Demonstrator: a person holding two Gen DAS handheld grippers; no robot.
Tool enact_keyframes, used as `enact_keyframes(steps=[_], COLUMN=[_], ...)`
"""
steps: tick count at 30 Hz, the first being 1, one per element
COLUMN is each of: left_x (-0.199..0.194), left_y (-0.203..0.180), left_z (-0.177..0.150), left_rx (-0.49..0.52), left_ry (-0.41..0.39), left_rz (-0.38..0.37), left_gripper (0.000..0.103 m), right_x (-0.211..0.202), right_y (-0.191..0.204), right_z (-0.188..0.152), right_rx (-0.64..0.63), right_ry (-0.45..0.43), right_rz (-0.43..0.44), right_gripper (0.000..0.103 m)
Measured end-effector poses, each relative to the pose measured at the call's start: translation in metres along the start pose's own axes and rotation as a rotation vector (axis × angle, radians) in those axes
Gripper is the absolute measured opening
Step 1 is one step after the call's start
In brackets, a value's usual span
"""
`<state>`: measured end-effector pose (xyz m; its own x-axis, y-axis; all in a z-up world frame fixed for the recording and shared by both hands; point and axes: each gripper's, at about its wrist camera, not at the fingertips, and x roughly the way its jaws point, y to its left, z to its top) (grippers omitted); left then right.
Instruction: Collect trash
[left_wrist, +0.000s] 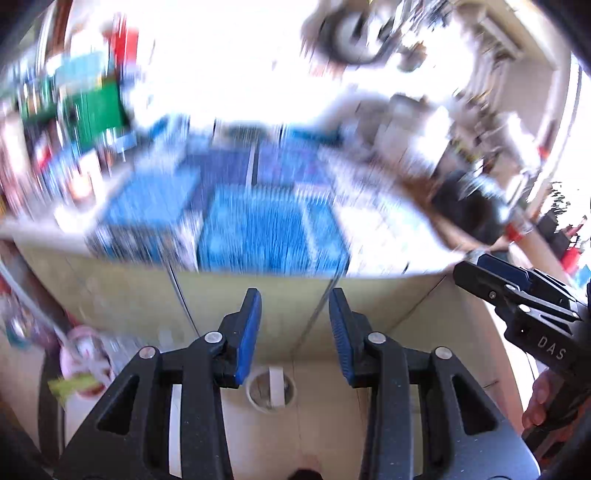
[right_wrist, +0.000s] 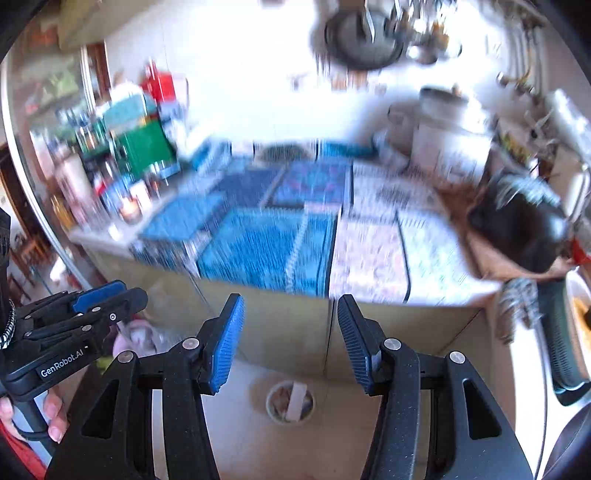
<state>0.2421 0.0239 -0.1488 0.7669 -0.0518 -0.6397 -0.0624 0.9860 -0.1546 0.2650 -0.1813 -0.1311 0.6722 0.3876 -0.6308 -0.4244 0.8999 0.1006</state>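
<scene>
Both views are smeared with blur. The left gripper (left_wrist: 294, 306) has its blue pads parted with nothing between them: released. The right gripper (right_wrist: 290, 314) is likewise spread and empty. In the left view the right gripper shows at 3 o'clock, a hand (left_wrist: 539, 402) gripping its handle; in the right view the left gripper sits at 9 o'clock, held by a hand (right_wrist: 51, 413).

Below both grippers, at 6 o'clock, a small round bin (right_wrist: 290, 402) stands on the pale floor (right_wrist: 240, 424), with a white strip across its mouth and what looks like scraps inside. It lies just in front of a pale cabinet (right_wrist: 280, 325). On top of the cabinet, at the centre of each view, lie blue patterned mats (right_wrist: 258, 251). At 3 o'clock in the right view sits a black pot (right_wrist: 524, 225). At 10 o'clock stands a green box (right_wrist: 146, 147) among cluttered jars.
</scene>
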Motion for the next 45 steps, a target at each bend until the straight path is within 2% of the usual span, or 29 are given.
enact_keyframes(steps=[4, 6, 10, 12, 14, 15, 19, 20, 25, 32, 45], left_x=[-0.083, -0.123, -0.178, -0.198, -0.215, -0.223, -0.244, -0.248, -0.261, -0.272, -0.274], left_y=[0.002, 0.007, 0.008, 0.008, 0.011, 0.013, 0.020, 0.022, 0.022, 0.016, 0.000], left_z=[0.013, 0.009, -0.002, -0.011, -0.021, -0.025, -0.037, -0.040, -0.051, -0.054, -0.054], left_rx=[0.034, 0.047, 0.073, 0.089, 0.099, 0.099, 0.091, 0.084, 0.069, 0.077, 0.086], left_ry=[-0.136, -0.184, -0.226, -0.236, -0.251, -0.252, -0.243, -0.242, -0.248, -0.266, -0.272], left_rz=[-0.023, -0.031, -0.008, 0.003, 0.018, 0.015, 0.004, 0.002, 0.008, 0.033, 0.046], left_gripper=[0.053, 0.061, 0.075, 0.088, 0.095, 0.099, 0.100, 0.100, 0.101, 0.101, 0.102], right_x=[-0.074, -0.099, -0.130, -0.137, -0.151, -0.156, -0.178, -0.182, -0.195, -0.202, -0.210], right_y=[0.031, 0.046, 0.079, 0.086, 0.096, 0.101, 0.115, 0.117, 0.122, 0.121, 0.117], right_z=[0.006, 0.005, -0.010, -0.014, -0.020, -0.023, -0.033, -0.035, -0.040, -0.043, -0.048], right_rx=[0.022, 0.029, 0.067, 0.077, 0.080, 0.078, 0.063, 0.059, 0.051, 0.049, 0.024], right_ry=[-0.160, -0.205, -0.236, -0.229, -0.234, -0.240, -0.259, -0.264, -0.277, -0.275, -0.263], right_rz=[-0.009, -0.030, -0.059, -0.065, -0.088, -0.102, -0.154, -0.160, -0.176, -0.141, -0.129], right_gripper=[0.049, 0.051, 0.057, 0.061, 0.070, 0.078, 0.101, 0.102, 0.103, 0.103, 0.103])
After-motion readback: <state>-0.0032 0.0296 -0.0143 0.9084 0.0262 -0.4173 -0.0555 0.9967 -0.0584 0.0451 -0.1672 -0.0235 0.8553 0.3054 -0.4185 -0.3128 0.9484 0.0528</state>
